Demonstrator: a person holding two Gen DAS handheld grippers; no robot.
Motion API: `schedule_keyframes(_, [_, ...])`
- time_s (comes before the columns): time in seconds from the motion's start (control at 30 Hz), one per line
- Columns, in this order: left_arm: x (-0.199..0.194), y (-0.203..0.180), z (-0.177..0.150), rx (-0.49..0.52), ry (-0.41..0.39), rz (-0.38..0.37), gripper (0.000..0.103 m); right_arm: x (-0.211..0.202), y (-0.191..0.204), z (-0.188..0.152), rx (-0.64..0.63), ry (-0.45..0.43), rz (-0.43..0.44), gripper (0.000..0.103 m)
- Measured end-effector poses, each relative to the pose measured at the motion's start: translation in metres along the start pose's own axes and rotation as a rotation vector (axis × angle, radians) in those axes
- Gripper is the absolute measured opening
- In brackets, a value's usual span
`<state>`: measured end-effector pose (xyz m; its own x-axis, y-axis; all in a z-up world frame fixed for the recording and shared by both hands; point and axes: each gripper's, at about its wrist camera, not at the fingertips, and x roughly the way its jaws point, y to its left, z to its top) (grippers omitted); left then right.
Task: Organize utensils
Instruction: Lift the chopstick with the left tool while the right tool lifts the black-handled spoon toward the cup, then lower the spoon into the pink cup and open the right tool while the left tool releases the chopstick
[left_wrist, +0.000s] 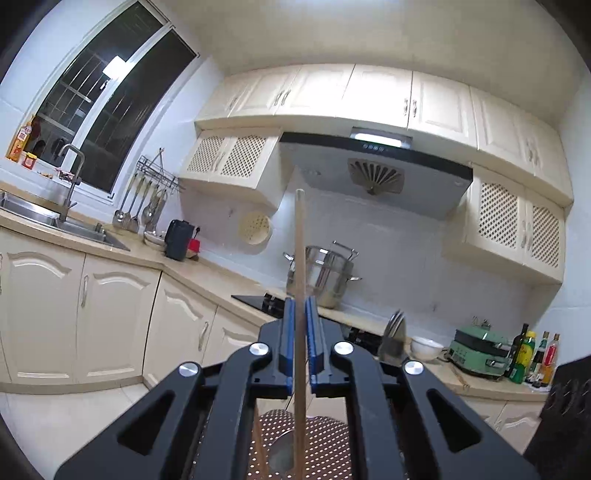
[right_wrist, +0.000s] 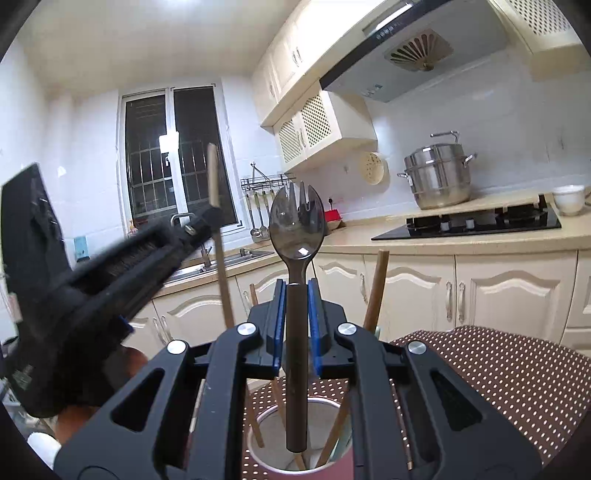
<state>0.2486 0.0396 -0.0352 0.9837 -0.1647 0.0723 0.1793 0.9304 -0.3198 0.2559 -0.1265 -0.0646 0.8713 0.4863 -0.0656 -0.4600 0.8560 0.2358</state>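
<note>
Chopstick (left_wrist: 300, 280) stands upright, clamped between the closed blue pads of the left hand-held gripper (left_wrist: 300, 314), which points level toward the stove. At three o'clock of it, the right hand-held gripper (right_wrist: 297, 295), also level, is clamped on a dark spork (right_wrist: 296, 221), its handle end hanging over the pink cup (right_wrist: 295, 443) of chopsticks on the dotted tabletop (right_wrist: 498, 376).

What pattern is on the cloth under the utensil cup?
Brown cloth with white polka dots, clearest in the right wrist view.

Dark metal spork (right_wrist: 296, 236) upright above pink cup (right_wrist: 295, 443) of chopsticks; wooden chopstick (left_wrist: 300, 280) upright.
</note>
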Motion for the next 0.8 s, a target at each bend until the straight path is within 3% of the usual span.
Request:
schedule_keyframes(0.27, [0.001, 0.008, -0.027, 0.014, 0.086, 0.005, 0.006, 0.004, 0.0, -0.006, -0.01, 0.006, -0.014, 0.012])
schedule_keyframes(0.67, [-0.026, 0.02, -0.041, -0.016, 0.194, -0.054, 0.008, 0.004, 0.012, -0.015, -0.045, 0.028, -0.039, 0.012])
schedule_keyframes(0.8, [-0.032, 0.024, -0.045, -0.026, 0.226, -0.049, 0.024, 0.004, 0.012, -0.02, -0.048, 0.042, -0.05, 0.012])
